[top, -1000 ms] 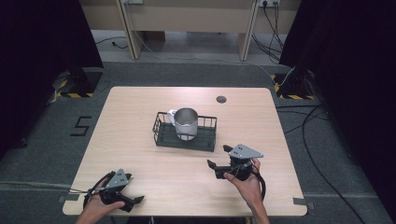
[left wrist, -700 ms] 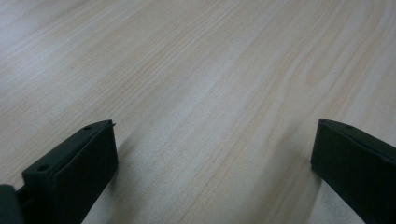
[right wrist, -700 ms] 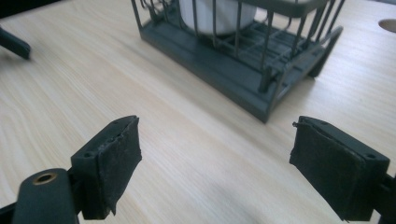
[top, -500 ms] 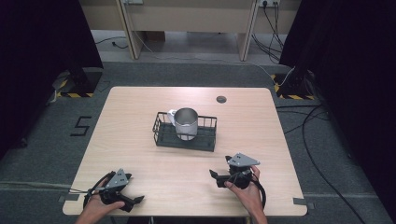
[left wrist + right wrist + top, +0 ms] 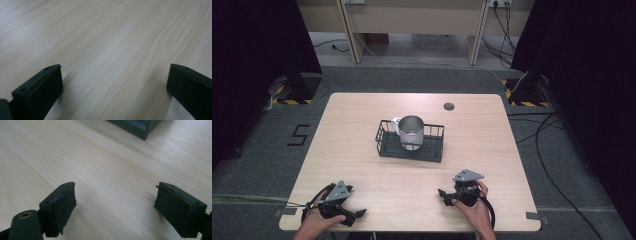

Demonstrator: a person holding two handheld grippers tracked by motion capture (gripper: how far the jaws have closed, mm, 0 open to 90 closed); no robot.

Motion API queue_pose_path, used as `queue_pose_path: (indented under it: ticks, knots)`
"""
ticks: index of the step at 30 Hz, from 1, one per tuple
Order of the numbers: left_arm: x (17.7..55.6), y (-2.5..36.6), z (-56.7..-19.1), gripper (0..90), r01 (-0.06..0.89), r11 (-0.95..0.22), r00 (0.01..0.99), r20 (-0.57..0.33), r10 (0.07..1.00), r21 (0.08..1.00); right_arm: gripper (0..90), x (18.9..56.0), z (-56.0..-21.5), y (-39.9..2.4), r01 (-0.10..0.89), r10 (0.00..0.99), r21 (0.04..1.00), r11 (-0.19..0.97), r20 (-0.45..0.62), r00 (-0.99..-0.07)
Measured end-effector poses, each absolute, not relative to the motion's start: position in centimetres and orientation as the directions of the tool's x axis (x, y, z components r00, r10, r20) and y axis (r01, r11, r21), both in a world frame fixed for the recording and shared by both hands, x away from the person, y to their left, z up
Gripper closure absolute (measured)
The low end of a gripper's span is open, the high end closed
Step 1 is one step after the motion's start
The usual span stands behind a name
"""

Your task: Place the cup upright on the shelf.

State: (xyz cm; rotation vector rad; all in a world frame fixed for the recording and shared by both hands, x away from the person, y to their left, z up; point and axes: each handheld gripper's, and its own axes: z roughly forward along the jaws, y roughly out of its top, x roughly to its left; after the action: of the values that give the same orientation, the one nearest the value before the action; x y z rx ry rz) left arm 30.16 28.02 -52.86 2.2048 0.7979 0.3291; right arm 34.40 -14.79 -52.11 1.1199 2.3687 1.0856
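Note:
A shiny metal mug (image 5: 411, 131) stands upright in a black wire rack (image 5: 384, 145) at the middle of the wooden table (image 5: 492, 135). My left gripper (image 5: 355, 215) rests low near the table's front left edge; its jaws stand apart over bare wood (image 5: 113, 80). My right gripper (image 5: 442, 193) sits near the front right, pointing left, its jaws apart (image 5: 115, 197) with nothing between them. In the right gripper view a corner of the rack (image 5: 135, 126) shows at the top.
A small dark round disc (image 5: 449, 106) lies near the table's far right edge. Bare wood lies between the rack and both grippers. Cables (image 5: 557, 150) run over the floor to the right of the table.
My right gripper has come down and a little toward the table's front edge. The left gripper, the mug and the rack have kept still.

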Motion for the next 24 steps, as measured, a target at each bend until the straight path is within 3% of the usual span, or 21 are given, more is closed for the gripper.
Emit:
queue_pose_path:
  ticks: [4,24]
  knots:
    - [30.34,27.93,-52.86,0.0,0.443,-0.518,0.77,-0.013,0.638,0.732,14.8,34.26,-52.18,-14.62,0.519,0.764,0.729,0.447,-0.009,-0.645]
    - [30.35,27.89,-52.86,0.0,0.445,-0.517,0.766,-0.012,0.643,0.731,9.4,34.3,-52.24,-14.3,0.526,0.762,0.719,0.454,-0.007,-0.648]
